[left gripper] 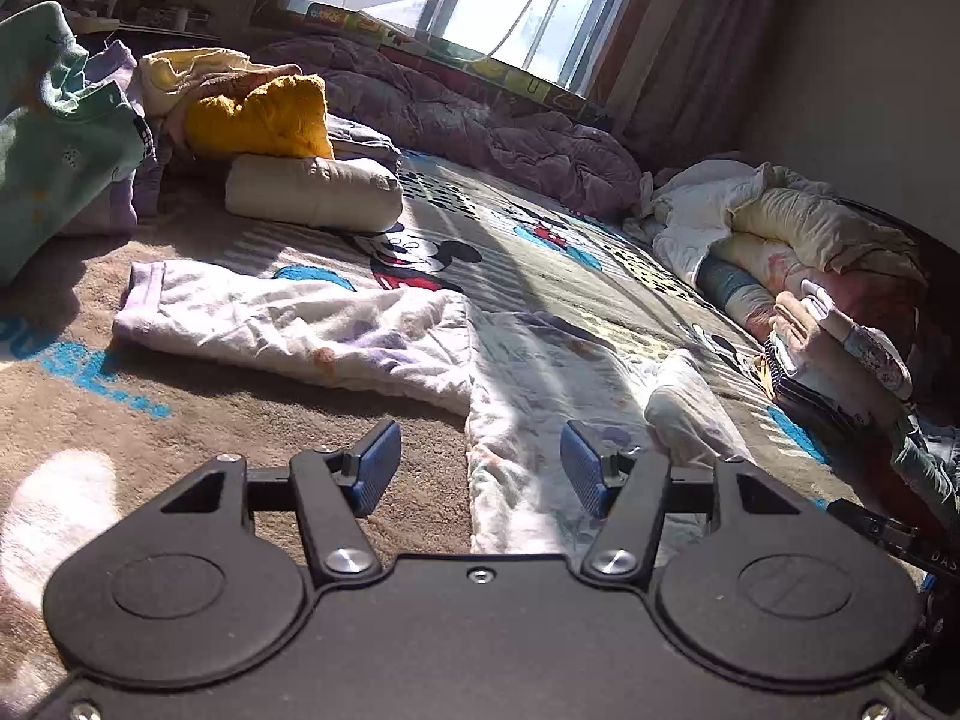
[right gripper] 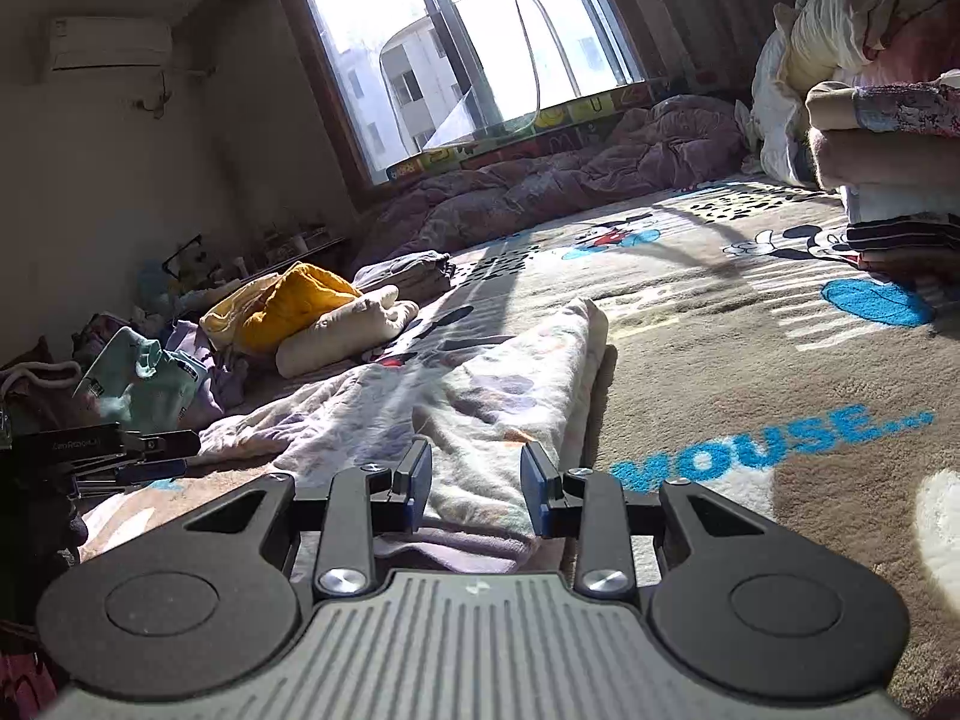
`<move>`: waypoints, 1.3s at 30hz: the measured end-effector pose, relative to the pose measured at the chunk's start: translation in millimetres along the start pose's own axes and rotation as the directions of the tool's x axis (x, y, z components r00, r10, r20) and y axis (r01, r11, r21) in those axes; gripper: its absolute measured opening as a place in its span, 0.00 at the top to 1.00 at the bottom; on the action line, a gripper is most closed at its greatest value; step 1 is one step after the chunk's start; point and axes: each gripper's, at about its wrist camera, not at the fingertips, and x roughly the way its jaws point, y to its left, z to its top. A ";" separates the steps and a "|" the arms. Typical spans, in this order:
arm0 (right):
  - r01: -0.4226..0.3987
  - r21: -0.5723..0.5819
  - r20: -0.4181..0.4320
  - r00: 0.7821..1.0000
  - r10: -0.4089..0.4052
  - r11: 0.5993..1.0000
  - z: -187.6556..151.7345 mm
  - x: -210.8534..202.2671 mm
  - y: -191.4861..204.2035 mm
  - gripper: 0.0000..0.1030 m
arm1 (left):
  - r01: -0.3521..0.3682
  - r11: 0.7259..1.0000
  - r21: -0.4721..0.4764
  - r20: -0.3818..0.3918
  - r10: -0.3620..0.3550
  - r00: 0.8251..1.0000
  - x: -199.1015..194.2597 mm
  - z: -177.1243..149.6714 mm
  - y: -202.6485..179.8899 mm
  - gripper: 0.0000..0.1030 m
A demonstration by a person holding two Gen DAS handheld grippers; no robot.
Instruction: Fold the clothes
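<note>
Both grippers are hanging low over the Mickey Mouse blanket, and I am keeping each one spread with nothing between the pads. My left gripper is standing wide open, its gap straddling the near edge of the pale printed garment, which is lying flat in the middle of the blanket, probably so I can close on that hem. My right gripper is also open, a little narrower, hovering just over the garment's near purple-edged end. I am judging that the cloth is spread out and not yet folded. Unfolded clothes are heaped at the blanket's far left edge, likely waiting their turn, while a folded stack is sitting well apart at the right edge.
</note>
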 end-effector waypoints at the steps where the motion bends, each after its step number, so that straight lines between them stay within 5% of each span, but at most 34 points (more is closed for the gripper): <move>1: -0.006 0.007 0.006 1.000 0.006 1.000 3.4 -3.1 -0.6 0.66 | -0.009 1.000 -0.027 0.001 0.009 1.000 2.6 4.2 7.3 0.35; 5: -0.026 0.056 0.026 0.999 0.025 0.998 14.0 -14.6 -11.6 0.61 | -0.050 0.975 -0.214 -0.015 0.048 0.999 21.2 22.8 48.8 0.34; 7: -0.041 0.142 0.031 0.999 0.037 0.989 13.1 -15.1 -27.8 0.52 | -0.076 0.922 -0.379 -0.007 0.079 0.997 31.0 24.9 78.8 0.34; 11: -0.018 0.228 0.014 1.000 0.015 0.973 5.1 -4.6 -47.0 0.51 | -0.072 0.780 -0.622 -0.004 0.089 0.996 46.3 19.5 123.0 0.37; 18: -0.046 0.262 0.007 0.999 0.046 0.964 -0.2 14.4 -53.4 0.51 | -0.066 0.669 -0.740 0.079 0.184 0.980 49.5 30.1 149.3 0.37; 20: -0.045 0.279 0.007 0.999 0.045 0.959 -0.9 16.9 -57.0 0.51 | -0.074 0.667 -0.741 0.077 0.195 0.978 53.9 35.2 152.6 0.37; 22: -0.048 0.298 0.011 0.999 0.047 0.953 -1.1 16.5 -60.6 0.51 | -0.089 0.693 -0.715 0.067 0.194 0.979 60.5 42.6 153.3 0.44; 23: -0.052 0.307 0.014 0.999 0.050 0.950 -1.2 16.2 -62.3 0.51 | -0.096 0.707 -0.701 0.058 0.191 0.980 63.6 45.0 153.5 0.53; 25: -0.058 0.326 0.021 0.998 0.054 0.944 -1.4 15.7 -65.6 0.51 | -0.111 0.714 -0.692 0.034 0.186 0.982 70.0 44.4 152.5 0.90; 28: -0.068 0.346 0.028 0.998 0.062 0.936 -1.9 16.2 -69.2 0.51 | -0.073 0.750 -0.657 0.064 0.152 0.986 66.6 46.7 140.8 0.91; 33: -0.106 0.367 0.048 0.994 0.094 0.924 -0.7 19.9 -70.1 0.51 | 0.135 0.872 -0.471 0.199 -0.043 0.979 56.4 64.3 86.8 0.91; 39: -0.190 0.407 0.077 0.982 0.174 0.894 0.0 27.7 -71.7 0.51 | 0.262 0.938 -0.226 0.212 -0.216 0.953 62.9 68.6 0.5 0.91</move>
